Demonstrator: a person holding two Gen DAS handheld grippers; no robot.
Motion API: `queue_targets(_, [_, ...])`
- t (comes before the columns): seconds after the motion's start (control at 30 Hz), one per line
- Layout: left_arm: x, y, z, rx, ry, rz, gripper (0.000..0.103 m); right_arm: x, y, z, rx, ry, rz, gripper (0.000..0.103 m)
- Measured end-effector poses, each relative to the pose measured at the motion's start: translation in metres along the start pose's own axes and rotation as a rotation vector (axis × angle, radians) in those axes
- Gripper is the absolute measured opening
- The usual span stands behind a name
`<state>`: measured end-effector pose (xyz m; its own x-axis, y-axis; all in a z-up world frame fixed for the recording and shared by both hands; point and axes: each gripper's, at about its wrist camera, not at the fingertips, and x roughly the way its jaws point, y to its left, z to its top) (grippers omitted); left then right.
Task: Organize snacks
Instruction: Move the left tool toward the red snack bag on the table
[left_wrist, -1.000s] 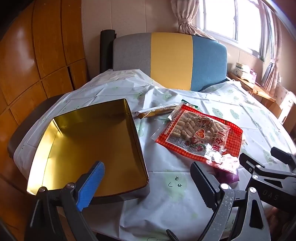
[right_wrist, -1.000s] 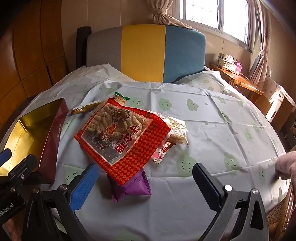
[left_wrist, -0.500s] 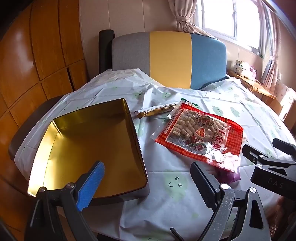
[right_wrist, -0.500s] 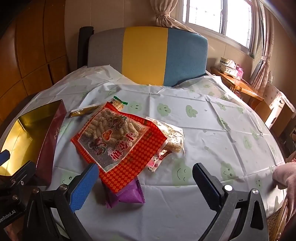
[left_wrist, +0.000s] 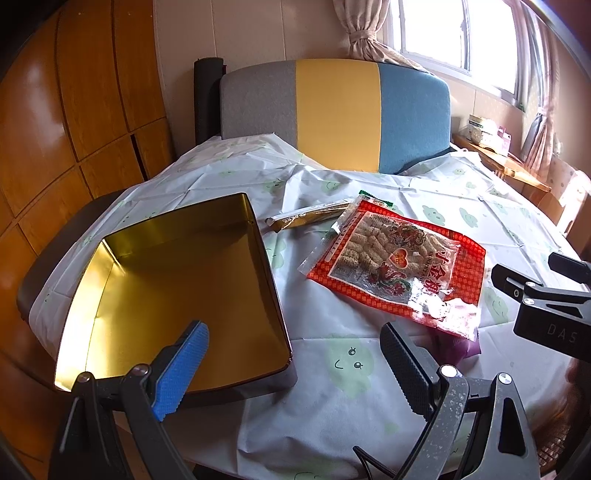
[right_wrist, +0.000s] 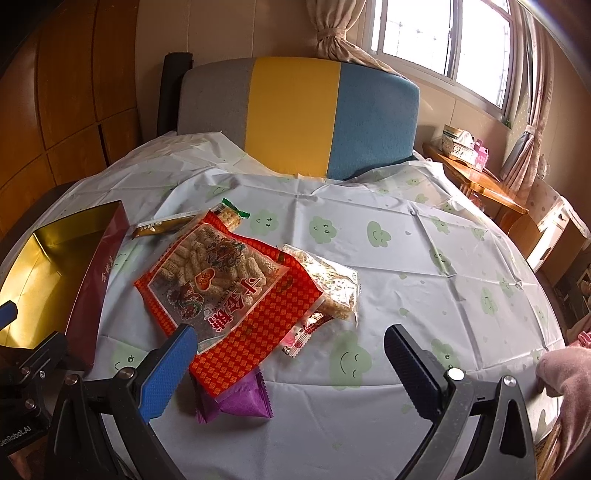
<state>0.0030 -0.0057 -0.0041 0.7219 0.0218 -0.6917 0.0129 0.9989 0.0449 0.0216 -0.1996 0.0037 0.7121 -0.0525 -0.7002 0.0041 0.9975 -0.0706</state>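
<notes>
A gold-lined empty tin (left_wrist: 177, 295) (right_wrist: 48, 269) with dark red outer walls sits at the table's left. To its right lies a pile of snacks: a big red packet of puffed sticks (left_wrist: 402, 266) (right_wrist: 229, 291), a slim gold bar (left_wrist: 310, 218) (right_wrist: 162, 226), a clear bag of rice crackers (right_wrist: 328, 284), a small red-and-white sweet (right_wrist: 303, 332) and a purple packet (right_wrist: 236, 398) (left_wrist: 461, 345) under the red one. My left gripper (left_wrist: 295, 365) is open, low over the tin's near right corner. My right gripper (right_wrist: 291, 365) is open, just short of the pile.
A white tablecloth with green smiling clouds (right_wrist: 406, 258) covers the round table. A grey, yellow and blue chair back (right_wrist: 295, 114) stands behind it. A wooden side table (right_wrist: 480, 177) with boxes stands at the right under the window. A pink sleeve (right_wrist: 569, 373) shows at the right edge.
Both grippers have drawn slightly back and up, so the snacks sit a bit farther off. Both stay open; nothing on the table has moved.
</notes>
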Motion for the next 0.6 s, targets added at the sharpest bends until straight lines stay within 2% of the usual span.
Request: queue_targets(0.6, [0.002, -0.006, -0.002, 0.02, 0.012, -0.003, 0.095, -0.003, -0.015, 0.02, -0.061, -0.026, -0.017, 0.103])
